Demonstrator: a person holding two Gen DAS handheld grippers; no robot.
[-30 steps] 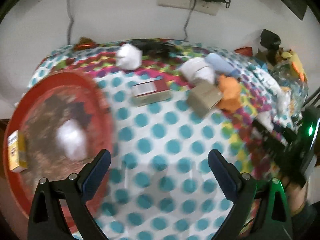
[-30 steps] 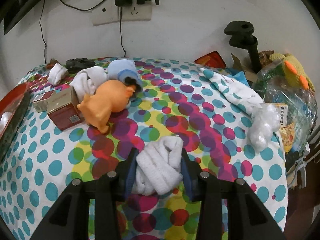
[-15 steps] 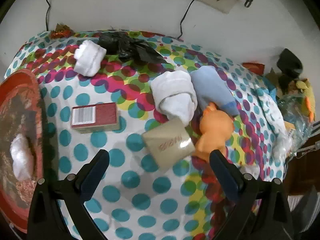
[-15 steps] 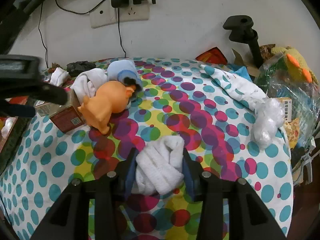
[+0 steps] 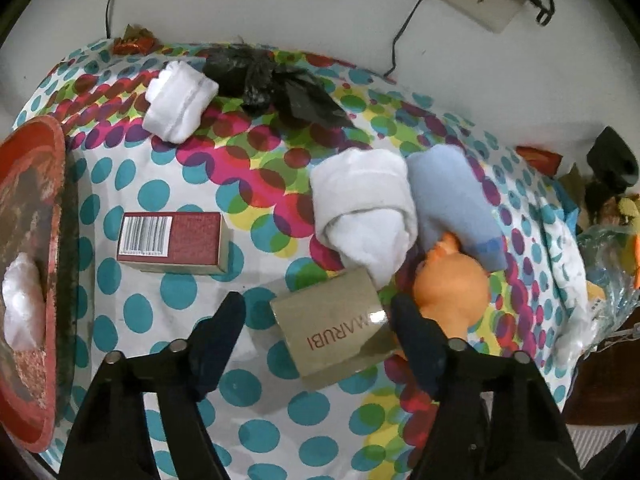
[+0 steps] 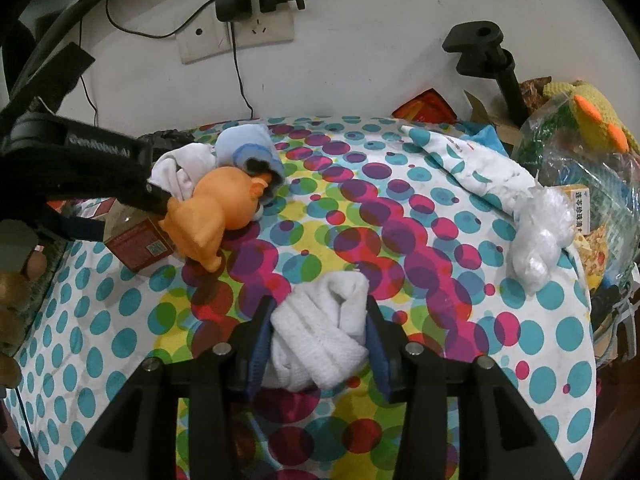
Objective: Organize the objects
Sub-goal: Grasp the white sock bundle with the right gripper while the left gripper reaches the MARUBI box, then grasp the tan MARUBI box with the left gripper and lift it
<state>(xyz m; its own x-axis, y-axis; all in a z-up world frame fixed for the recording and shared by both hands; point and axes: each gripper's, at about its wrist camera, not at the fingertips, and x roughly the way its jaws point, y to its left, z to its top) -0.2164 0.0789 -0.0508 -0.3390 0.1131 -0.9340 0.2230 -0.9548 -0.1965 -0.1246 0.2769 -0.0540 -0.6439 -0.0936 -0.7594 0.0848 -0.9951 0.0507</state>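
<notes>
Lying between closing left tongs (image 5: pixel 316 320): tan box (image 5: pixel 332 326), red lettering.

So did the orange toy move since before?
No. In the right view the orange toy keeps its place against the blue sock and the cloth's dots.

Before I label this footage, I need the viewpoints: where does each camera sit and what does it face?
Left wrist: rides the left tool, aimed steeply down at the beige box between its closing jaws.
Right wrist: rides the right tool, facing the wall; white towel clamped; left tool and fingers at left.
Shared: orange toy, box.
</notes>
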